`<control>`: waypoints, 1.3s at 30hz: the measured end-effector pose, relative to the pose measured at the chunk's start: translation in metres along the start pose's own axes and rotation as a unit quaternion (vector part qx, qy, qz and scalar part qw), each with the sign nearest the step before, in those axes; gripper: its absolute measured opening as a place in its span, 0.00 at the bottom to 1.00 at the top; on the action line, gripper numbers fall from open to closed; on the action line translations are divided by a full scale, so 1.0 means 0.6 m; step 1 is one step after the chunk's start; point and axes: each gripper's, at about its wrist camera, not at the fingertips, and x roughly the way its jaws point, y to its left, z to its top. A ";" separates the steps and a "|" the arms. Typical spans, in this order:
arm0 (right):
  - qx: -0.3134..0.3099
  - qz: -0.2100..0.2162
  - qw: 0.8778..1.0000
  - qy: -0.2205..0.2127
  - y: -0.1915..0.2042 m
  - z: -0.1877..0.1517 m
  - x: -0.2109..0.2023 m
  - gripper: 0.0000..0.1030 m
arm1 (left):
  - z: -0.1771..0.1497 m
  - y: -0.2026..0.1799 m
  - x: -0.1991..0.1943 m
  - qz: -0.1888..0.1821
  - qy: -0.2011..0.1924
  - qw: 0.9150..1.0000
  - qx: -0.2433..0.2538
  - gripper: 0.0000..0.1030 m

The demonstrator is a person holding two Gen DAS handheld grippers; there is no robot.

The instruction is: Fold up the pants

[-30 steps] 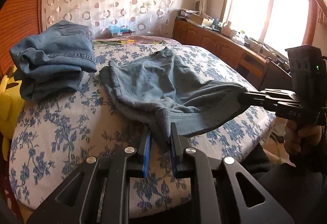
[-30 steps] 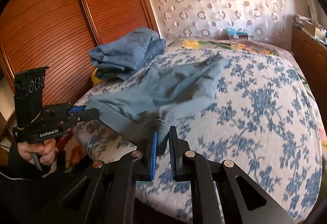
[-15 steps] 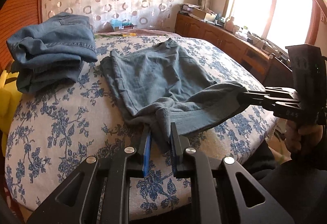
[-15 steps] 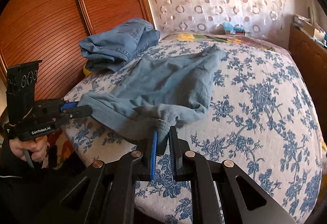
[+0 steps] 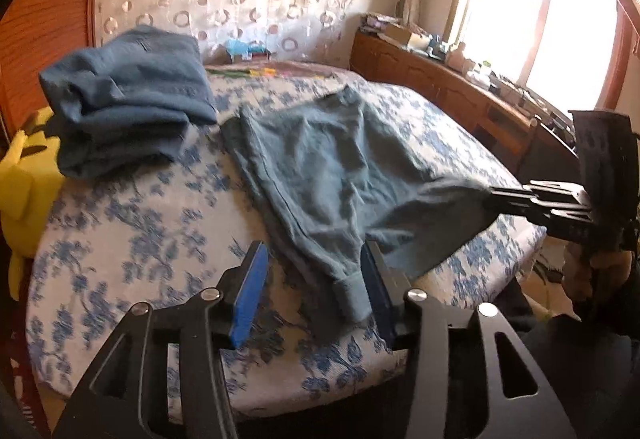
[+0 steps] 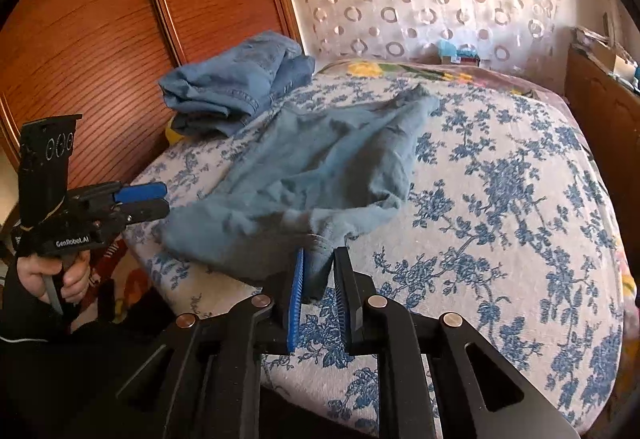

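Grey-blue pants (image 5: 332, 167) lie spread on the flowered bed (image 5: 132, 239), waistband end toward me. My left gripper (image 5: 312, 271) is open, its fingers either side of the near waistband corner, which lies loose on the bed. It shows at the left of the right wrist view (image 6: 156, 199), just off the pants' edge. My right gripper (image 6: 318, 271) is shut on the other waistband corner of the pants (image 6: 320, 175) and holds it slightly raised. It shows at the right of the left wrist view (image 5: 492, 195).
A stack of folded jeans (image 5: 124, 95) sits at the bed's far left, also in the right wrist view (image 6: 236, 79). A yellow cushion (image 5: 24, 175) lies beside it. A wooden wardrobe (image 6: 100, 19) stands left, a cluttered cabinet (image 5: 440, 79) right under the window.
My left gripper has opened and let go of the waistband corner, which dropped onto the bed. The right gripper keeps its hold on the other corner.
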 end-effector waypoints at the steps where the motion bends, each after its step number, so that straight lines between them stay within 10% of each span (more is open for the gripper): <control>1: 0.000 -0.004 1.000 -0.004 -0.002 0.000 -0.006 0.17 | 0.005 0.003 -0.001 0.002 -0.004 1.000 -0.001 0.57; 10: -0.008 -0.042 0.999 -0.014 -0.017 0.019 0.002 0.29 | 0.079 0.013 0.070 0.022 -0.021 0.999 0.029 0.63; 17: -0.029 -0.055 0.998 -0.013 -0.023 0.041 0.061 0.48 | 0.141 0.033 0.168 0.034 0.011 0.998 0.046 0.48; 35: -0.032 -0.054 0.998 0.001 -0.032 0.049 0.136 0.49 | 0.191 0.089 0.271 0.107 0.061 0.992 0.039 0.28; 39: -0.024 -0.051 0.998 -0.004 -0.040 0.047 0.134 0.49 | 0.189 0.088 0.271 0.105 0.058 0.992 0.044 0.07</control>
